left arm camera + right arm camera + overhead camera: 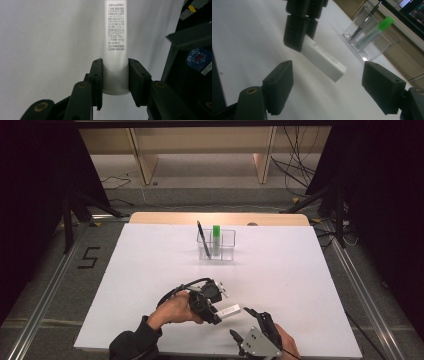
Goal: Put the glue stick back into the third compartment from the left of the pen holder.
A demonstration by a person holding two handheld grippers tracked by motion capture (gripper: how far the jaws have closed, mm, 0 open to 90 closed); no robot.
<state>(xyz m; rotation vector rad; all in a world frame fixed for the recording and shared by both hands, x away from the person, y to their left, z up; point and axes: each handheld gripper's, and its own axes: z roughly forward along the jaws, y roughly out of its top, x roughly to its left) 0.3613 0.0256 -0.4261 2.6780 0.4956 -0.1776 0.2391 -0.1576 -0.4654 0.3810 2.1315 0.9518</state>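
Table first: near its front edge, right of the middle, we hold the white glue stick clear of the surface. Our left gripper clamps one end of the stick; its long axis runs level, free end aimed straight at our right gripper, whose jaws stand wide with nothing between them. That free end sits just short of the gap, so the right hand is nearest for a handover.

The left hand reaches in from the lower edge and aims its black two-jaw left gripper rightward, jaws clamped on a white tube. The right hand holds the right gripper low, jaws spread wide, facing the left one.
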